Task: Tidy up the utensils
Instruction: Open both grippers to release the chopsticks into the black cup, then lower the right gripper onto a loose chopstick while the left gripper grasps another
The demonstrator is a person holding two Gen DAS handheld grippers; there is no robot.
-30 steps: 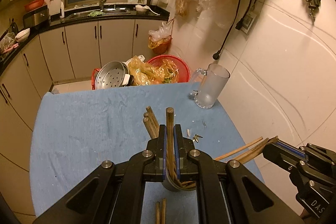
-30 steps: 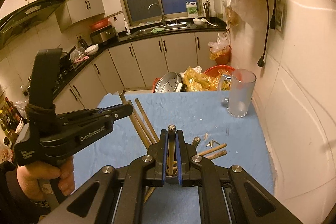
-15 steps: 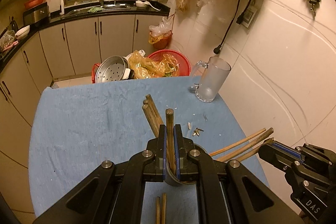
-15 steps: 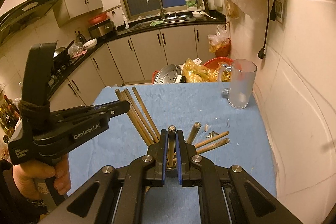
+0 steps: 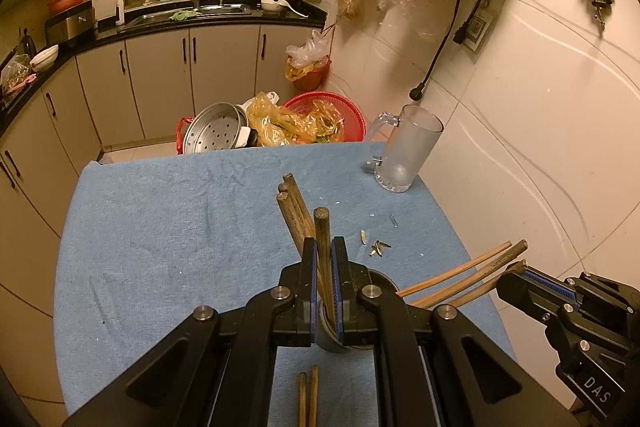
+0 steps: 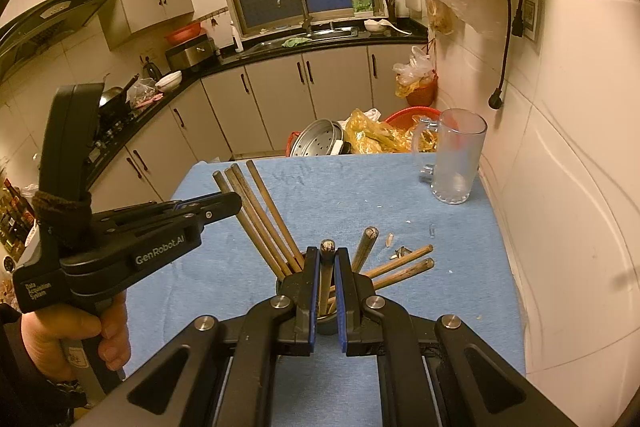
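Observation:
A dark round cup (image 5: 362, 341) stands on the blue cloth (image 5: 180, 247) and holds several wooden chopsticks (image 5: 294, 213) that fan out left and right. My left gripper (image 5: 324, 243) is shut on one upright chopstick (image 5: 322, 227) whose lower end reaches into the cup. My right gripper (image 6: 328, 253) is shut on another chopstick (image 6: 327, 247) that stands in the same cup (image 6: 285, 285). In the left wrist view the right gripper (image 5: 516, 273) comes in from the lower right. The right wrist view shows the left gripper (image 6: 234, 201), held by a hand, at the left. Two chopsticks (image 5: 308, 399) lie flat near the front edge.
A frosted glass mug (image 5: 408, 151) stands at the far right corner of the cloth, close to the tiled wall. Small scraps (image 5: 378, 247) lie on the cloth right of the cup. Beyond the table's far edge sit a steel steamer pot (image 5: 214, 135) and a red basket (image 5: 352, 111).
The right gripper has edged slightly upward with its chopstick, and the chopsticks leaning right show a little higher. The left gripper has stayed put.

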